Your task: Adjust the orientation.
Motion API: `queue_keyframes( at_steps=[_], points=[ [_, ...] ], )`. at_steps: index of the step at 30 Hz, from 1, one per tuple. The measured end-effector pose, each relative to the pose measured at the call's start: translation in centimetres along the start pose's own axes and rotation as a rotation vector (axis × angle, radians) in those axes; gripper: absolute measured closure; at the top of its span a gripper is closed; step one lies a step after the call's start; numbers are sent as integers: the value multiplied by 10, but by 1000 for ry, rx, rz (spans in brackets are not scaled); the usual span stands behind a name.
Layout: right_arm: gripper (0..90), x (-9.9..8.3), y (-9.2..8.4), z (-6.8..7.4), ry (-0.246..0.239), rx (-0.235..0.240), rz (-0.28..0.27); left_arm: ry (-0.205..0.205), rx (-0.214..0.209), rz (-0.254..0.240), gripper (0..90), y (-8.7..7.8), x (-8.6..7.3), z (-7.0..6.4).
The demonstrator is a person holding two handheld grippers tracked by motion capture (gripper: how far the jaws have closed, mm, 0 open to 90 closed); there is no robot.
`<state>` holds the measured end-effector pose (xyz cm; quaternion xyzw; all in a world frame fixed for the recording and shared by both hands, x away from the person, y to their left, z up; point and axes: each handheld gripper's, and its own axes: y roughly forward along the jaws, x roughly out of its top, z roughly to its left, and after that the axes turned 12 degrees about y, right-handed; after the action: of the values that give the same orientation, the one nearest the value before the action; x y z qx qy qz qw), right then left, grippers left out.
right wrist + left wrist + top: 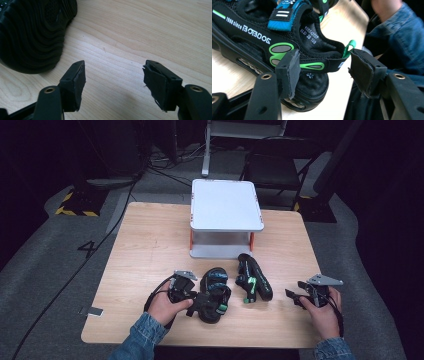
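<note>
Two black sandals with blue and green trim lie on the wooden table (pixel 150 245). The left sandal (pixel 216 285) stands on its sole. My left gripper (pixel 202 304) is at its heel. In the left gripper view the heel strap of this sandal (pixel 257 37) sits between the jaws of the left gripper (pixel 325 60); one pad (pixel 289 72) lies beside the strap and the other stands just off the green pull loop (pixel 350 47), so the gripper is open. The second sandal (pixel 255 277) lies on its side, its ribbed sole (pixel 32 32) facing my right gripper (pixel 294 298). The right gripper (pixel 115 67) is open over bare wood.
A white two-level stand (pixel 227 205) with orange posts sits at the table's far edge, behind the sandals. Denim sleeves (pixel 142 332) come in from the near edge. A chair (pixel 272 167) and cables lie on the floor beyond the table.
</note>
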<state>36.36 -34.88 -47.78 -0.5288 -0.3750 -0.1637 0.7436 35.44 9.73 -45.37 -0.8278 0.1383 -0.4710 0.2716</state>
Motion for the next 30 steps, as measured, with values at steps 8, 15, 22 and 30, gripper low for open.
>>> queue_keyframes(
  at_steps=[8,15,22,30],
  points=[
    [349,1,1,0,-1,2,0,1,-46,-37,364,2,-2,0],
    [348,1,2,2,-8,5,4,-23,-90,-58,379,3,-5,4],
    [344,2,0,5,-11,12,-8,48,42,-54,318,-20,-5,3],
    [324,21,-8,30,-50,72,-110,116,299,-156,292,-50,-2,3]
  ],
)
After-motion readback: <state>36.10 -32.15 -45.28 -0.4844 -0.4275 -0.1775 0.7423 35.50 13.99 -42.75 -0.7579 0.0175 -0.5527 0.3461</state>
